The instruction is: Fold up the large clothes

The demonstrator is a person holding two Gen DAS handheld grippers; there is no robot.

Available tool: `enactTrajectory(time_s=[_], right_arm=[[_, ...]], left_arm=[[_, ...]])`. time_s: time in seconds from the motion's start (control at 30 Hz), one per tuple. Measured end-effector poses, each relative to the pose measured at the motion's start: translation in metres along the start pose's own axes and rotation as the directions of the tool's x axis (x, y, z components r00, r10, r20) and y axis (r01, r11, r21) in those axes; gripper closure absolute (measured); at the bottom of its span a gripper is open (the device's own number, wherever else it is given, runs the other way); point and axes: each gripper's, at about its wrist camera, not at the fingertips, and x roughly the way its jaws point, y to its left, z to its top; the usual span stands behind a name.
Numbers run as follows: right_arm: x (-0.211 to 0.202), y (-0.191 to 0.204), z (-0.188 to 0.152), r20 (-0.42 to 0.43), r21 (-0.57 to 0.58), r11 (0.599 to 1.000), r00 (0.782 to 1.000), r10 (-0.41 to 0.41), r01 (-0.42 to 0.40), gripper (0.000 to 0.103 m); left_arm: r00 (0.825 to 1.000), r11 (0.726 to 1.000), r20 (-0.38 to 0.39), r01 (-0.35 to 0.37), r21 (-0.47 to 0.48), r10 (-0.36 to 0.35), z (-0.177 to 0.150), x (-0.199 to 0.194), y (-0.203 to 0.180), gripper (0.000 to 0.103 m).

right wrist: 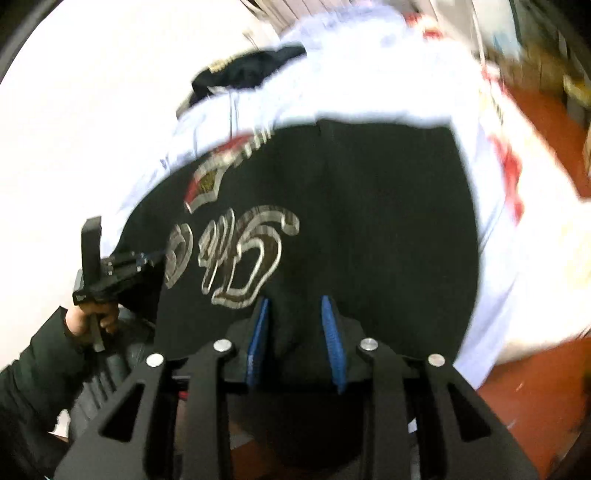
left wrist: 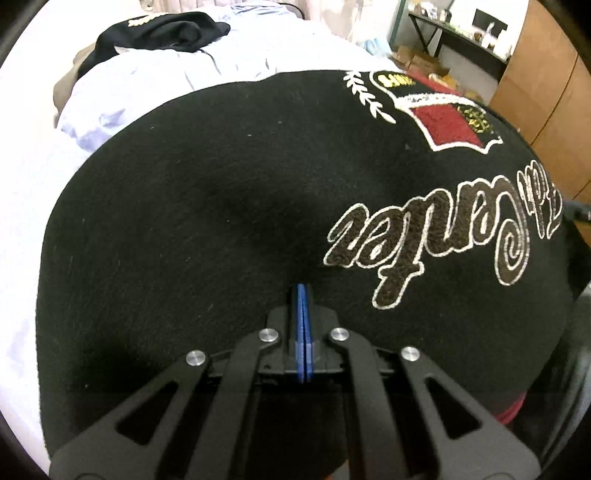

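Observation:
A large black sweatshirt (left wrist: 221,221) with a red crest and script lettering lies spread on the white bed; it also shows in the right wrist view (right wrist: 369,229). My left gripper (left wrist: 303,291) has its blue pads pressed together over the near edge of the sweatshirt; whether cloth sits between them is hidden. It also shows from the side in the right wrist view (right wrist: 155,254), at the sweatshirt's left edge. My right gripper (right wrist: 295,306) is open, its blue pads (right wrist: 260,325) apart above the near hem of the sweatshirt.
A second dark garment (left wrist: 162,33) and a pale blue one (left wrist: 155,81) lie further back on the bed (left wrist: 22,184). A desk (left wrist: 461,33), boxes and a wooden cabinet (left wrist: 546,85) stand beyond. Red floor (right wrist: 535,398) lies to the right.

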Motion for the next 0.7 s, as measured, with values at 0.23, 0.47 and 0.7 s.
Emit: enactTrajectory(time_s=[0.23, 0.47, 0.7], right_arm=[[0.084, -0.020, 0.024, -0.161, 0.069, 0.984, 0.975, -0.152, 0.165, 0.074], [0.103, -0.030, 0.029, -0.169, 0.150, 0.981, 0.980, -0.100, 0.126, 0.074], [0.053, -0.031, 0.013, -0.013, 0.221, 0.975, 1.000, -0.028, 0.030, 0.069]], left_arm=[[1.000, 1.000, 0.013, 0.013, -0.018, -0.013, -0.002, 0.002, 0.004, 0.097], [0.999, 0.999, 0.028, 0.036, -0.021, -0.036, -0.005, 0.006, 0.009, 0.097], [0.998, 0.999, 0.061, -0.018, 0.031, 0.016, -0.013, -0.015, -0.010, 0.098]])
